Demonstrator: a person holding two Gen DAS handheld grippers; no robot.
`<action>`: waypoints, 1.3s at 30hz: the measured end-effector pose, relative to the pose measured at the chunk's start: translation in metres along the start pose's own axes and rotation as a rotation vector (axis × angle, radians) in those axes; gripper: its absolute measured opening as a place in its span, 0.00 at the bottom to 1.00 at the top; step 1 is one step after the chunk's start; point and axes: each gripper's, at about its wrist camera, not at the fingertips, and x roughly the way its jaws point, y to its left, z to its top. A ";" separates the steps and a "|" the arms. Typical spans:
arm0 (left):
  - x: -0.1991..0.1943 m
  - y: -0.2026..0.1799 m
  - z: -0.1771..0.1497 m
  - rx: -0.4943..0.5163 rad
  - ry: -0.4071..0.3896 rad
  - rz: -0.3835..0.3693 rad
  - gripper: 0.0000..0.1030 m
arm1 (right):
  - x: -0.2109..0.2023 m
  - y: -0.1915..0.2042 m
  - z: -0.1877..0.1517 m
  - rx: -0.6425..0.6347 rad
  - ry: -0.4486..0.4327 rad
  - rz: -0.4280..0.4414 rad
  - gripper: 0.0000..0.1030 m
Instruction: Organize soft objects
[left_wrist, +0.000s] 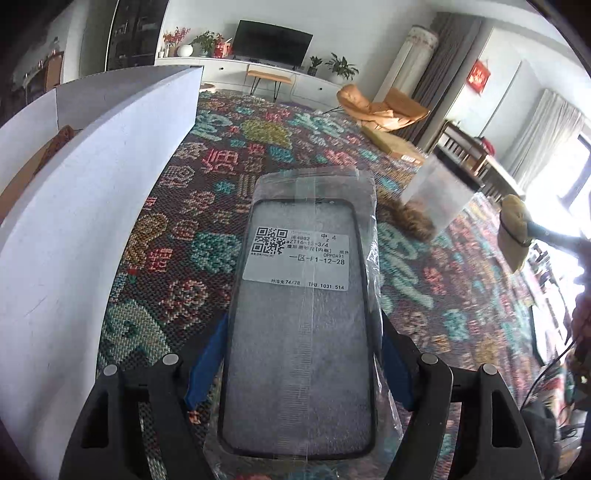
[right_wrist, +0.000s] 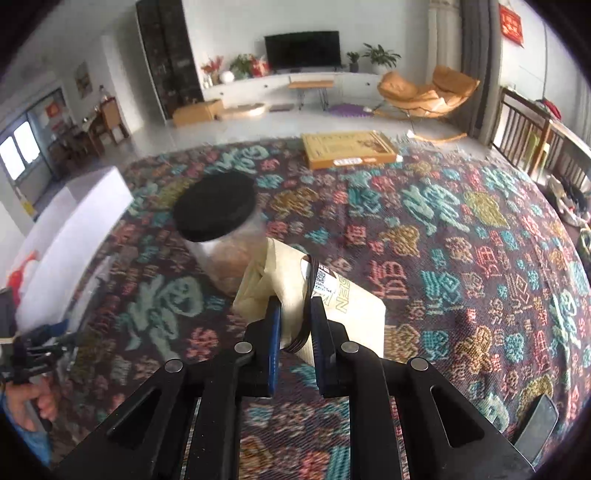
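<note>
The left gripper (left_wrist: 301, 354) clamps the bagged phone case (left_wrist: 301, 314), long axis toward 12 o'clock, white box (left_wrist: 74, 221) at 10; right gripper (right_wrist: 295, 325) pinches a cloth bundle (right_wrist: 295, 288).

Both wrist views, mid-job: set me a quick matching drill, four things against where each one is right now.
Things:
1. bagged phone case
2. cream pouch
3. black-lidded jar
4. flat cardboard box

Places:
A. far edge of the patterned rug
B. between the left tool's fingers
C. on the rug, just behind the pouch
D. clamped in the right tool

Pairs: 1-B, 2-D, 3-C, 4-A
</note>
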 end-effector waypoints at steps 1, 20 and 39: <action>-0.013 -0.002 0.003 -0.011 -0.021 -0.030 0.72 | -0.013 0.016 0.004 -0.009 -0.021 0.037 0.16; -0.176 0.157 0.007 -0.100 -0.147 0.567 0.93 | 0.036 0.397 0.052 -0.082 0.144 0.663 0.70; -0.207 0.114 0.007 -0.176 -0.230 0.798 0.96 | 0.002 0.393 0.006 -0.395 0.064 0.321 0.71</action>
